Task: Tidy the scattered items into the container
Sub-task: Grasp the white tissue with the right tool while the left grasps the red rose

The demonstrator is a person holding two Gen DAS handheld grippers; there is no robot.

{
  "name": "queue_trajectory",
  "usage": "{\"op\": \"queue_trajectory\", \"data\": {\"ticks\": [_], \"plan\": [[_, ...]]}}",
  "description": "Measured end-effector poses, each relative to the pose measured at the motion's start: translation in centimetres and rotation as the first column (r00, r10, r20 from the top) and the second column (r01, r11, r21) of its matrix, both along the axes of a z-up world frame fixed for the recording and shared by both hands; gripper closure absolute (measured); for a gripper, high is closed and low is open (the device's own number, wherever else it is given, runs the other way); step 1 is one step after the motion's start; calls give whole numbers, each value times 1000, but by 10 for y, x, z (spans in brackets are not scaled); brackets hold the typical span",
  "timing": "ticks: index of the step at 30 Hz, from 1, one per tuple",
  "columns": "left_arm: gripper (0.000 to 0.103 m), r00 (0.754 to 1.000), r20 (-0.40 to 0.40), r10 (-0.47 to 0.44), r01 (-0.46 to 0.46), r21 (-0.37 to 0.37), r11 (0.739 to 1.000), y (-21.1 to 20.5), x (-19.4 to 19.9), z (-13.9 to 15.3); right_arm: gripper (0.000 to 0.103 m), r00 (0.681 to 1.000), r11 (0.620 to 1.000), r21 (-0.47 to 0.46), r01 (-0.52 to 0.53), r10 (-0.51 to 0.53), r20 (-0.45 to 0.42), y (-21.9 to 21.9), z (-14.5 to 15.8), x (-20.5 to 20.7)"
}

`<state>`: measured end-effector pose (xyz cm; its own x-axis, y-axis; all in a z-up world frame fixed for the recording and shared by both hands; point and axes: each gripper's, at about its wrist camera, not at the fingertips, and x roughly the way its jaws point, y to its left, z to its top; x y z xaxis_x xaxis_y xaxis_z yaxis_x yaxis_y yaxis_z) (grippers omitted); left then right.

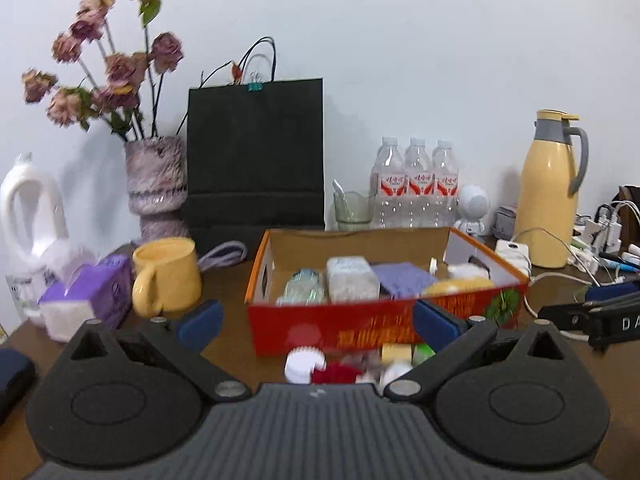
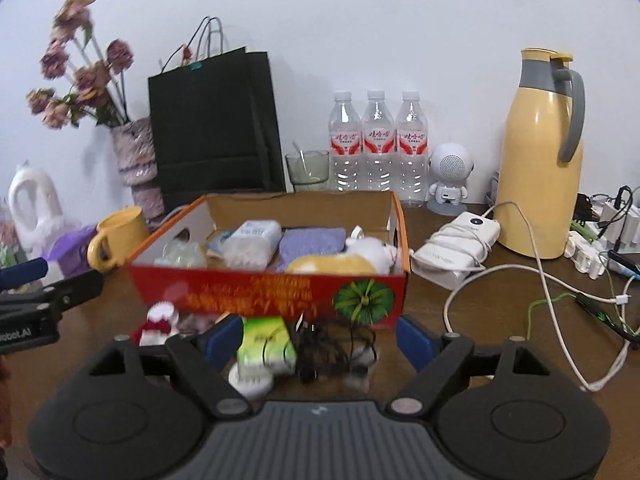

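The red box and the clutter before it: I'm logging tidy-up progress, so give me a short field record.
container: red box, open top
inside: purple cloth, yellow-white plush, white pack
still outside: green packet, black cable, white round piece
left claw: open, empty
right claw: open, empty

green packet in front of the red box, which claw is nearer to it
Right. The right claw is open with the green packet between its fingers, by the left one. The left claw sits further left; the packet lies beside its right finger.
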<state>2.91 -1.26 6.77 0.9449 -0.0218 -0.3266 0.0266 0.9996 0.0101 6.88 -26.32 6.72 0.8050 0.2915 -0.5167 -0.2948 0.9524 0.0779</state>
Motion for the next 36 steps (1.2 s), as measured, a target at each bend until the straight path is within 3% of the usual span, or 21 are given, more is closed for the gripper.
{"op": "queue_trajectory", "data": {"ticks": [2,6,10,13,14,16,20,25,27,29,33,36], "plan": [[0,999,-7,-32,32,-16,999,6,-5,-9,20,1000,1000,-15,-21,22,15,3,-5,-9],[0,994,-102,-43,43,2,999,5,7,-27,21,998,998,-15,-63,63,26,12,-17,-15],[0,987,-117,-113,110,-37,993,-5,11,-36,29,992,991,-57,-125,126,23,26,-29,-13],[2,981,-114,-156,162,51,985,-22,18,-41,49,985,983,-73,-167,169,22,31,-36,-9],[4,984,-115,-139,151,98,984,-24,21,-42,50,982,981,-53,-188,189,16,32,-37,-7],[5,984,-115,-133,147,125,981,-19,24,-44,50,973,973,-18,-231,231,7,34,-40,-6],[5,981,-154,-122,130,45,990,13,32,-45,46,946,946,-6,-323,323,-2,52,-46,0],[5,977,-183,-106,116,44,992,28,38,-47,42,939,939,-18,-343,343,-18,82,-57,24],[5,973,-197,-117,126,34,991,31,40,-49,50,931,930,-28,-366,366,-11,90,-59,25],[5,968,-201,-151,157,11,988,33,42,-50,85,925,923,-46,-381,381,-5,91,-58,24],[5,953,-210,-217,217,-27,976,27,50,-53,87,931,931,16,-364,364,41,71,-42,20],[5,944,-249,-215,221,-3,975,11,63,-59,87,948,948,85,-307,297,116,47,-26,19]]}}
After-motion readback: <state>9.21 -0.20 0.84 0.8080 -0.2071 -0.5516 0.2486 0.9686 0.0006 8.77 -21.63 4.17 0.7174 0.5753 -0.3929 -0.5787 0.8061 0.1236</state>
